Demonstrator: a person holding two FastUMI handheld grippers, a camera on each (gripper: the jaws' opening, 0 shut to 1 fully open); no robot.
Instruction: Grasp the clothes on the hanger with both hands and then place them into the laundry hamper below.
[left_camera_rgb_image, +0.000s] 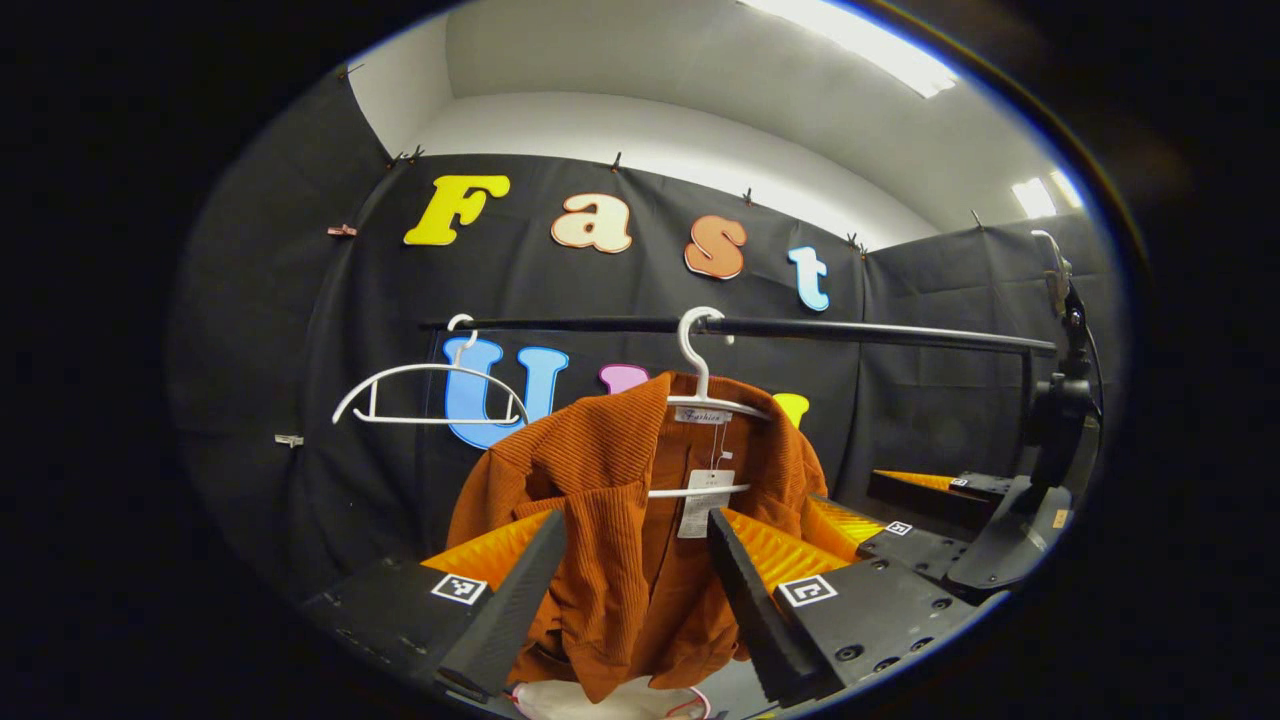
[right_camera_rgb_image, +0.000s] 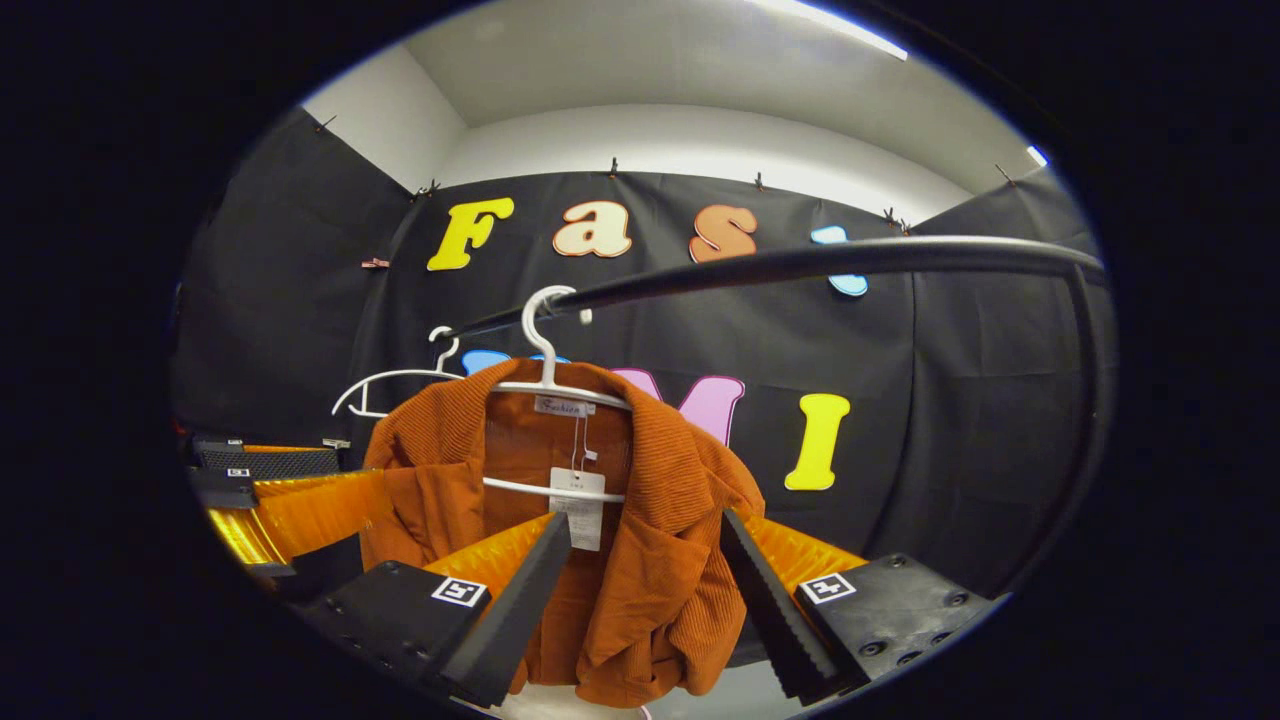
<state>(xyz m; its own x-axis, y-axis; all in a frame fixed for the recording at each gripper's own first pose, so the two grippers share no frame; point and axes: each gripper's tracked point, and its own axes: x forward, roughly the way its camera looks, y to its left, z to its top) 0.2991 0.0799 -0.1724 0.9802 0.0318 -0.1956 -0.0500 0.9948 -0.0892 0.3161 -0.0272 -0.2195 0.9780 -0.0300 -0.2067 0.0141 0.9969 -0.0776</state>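
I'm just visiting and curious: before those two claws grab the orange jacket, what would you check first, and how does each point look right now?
1. Jacket hangs on its hanger: ok.
2. Left gripper open, jacket between its fingers: ok.
3. Right gripper open, facing the jacket: ok.
4. Fingers pressing the cloth: not ok, no grip yet.
5. Spare hanger hangs apart on the rail: ok.
6. Hamper below: cannot tell.

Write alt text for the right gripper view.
A rust-orange ribbed jacket hangs on a white plastic hanger from a black metal rail, framed between the open right hand-held gripper. An empty white hanger hangs behind it.
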